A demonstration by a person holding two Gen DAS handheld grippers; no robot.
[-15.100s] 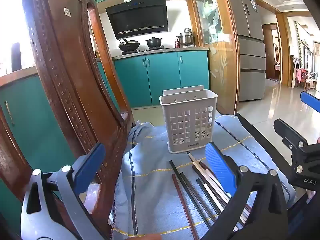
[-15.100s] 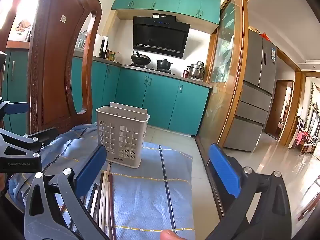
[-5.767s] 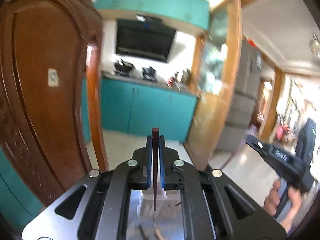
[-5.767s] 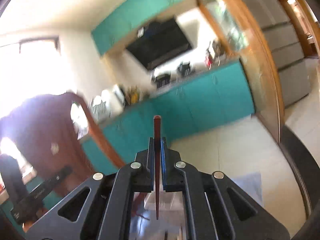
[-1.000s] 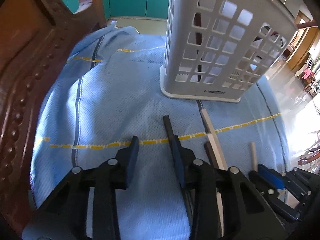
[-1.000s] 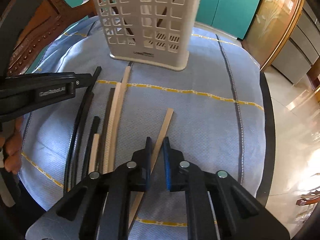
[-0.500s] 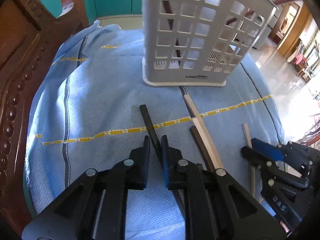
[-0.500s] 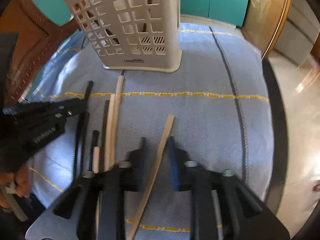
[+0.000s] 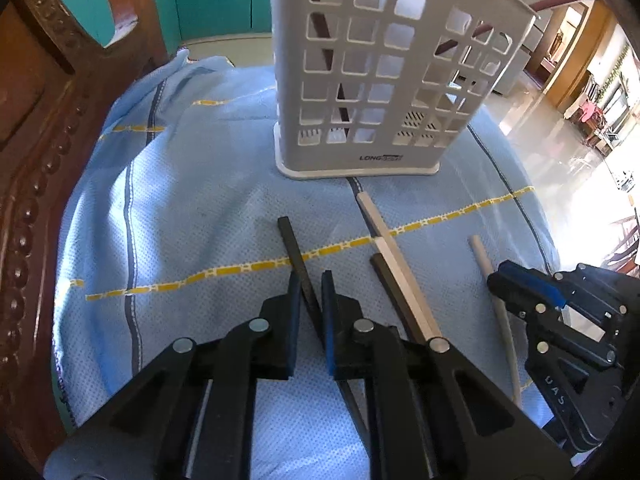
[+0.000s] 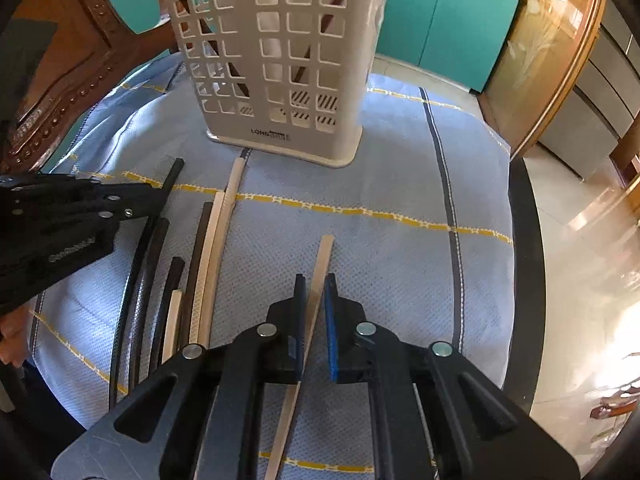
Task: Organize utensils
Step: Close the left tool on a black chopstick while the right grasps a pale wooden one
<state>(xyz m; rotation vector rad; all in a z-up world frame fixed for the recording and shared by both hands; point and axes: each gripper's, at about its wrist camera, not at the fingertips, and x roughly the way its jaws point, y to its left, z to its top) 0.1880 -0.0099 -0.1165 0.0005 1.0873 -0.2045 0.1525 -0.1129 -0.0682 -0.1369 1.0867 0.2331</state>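
Since half a second earlier, both grippers had narrowed around chopsticks lying on the blue cloth. Left gripper straddled a black chopstick, its jaws close on either side but with slim gaps visible, not yet pinching. Right gripper straddled a pale wooden chopstick the same way, slightly parted. Between them, more black and pale chopsticks lay side by side. Beyond, at the far side, a white slotted utensil basket stood upright with two dark chopsticks leaning inside.
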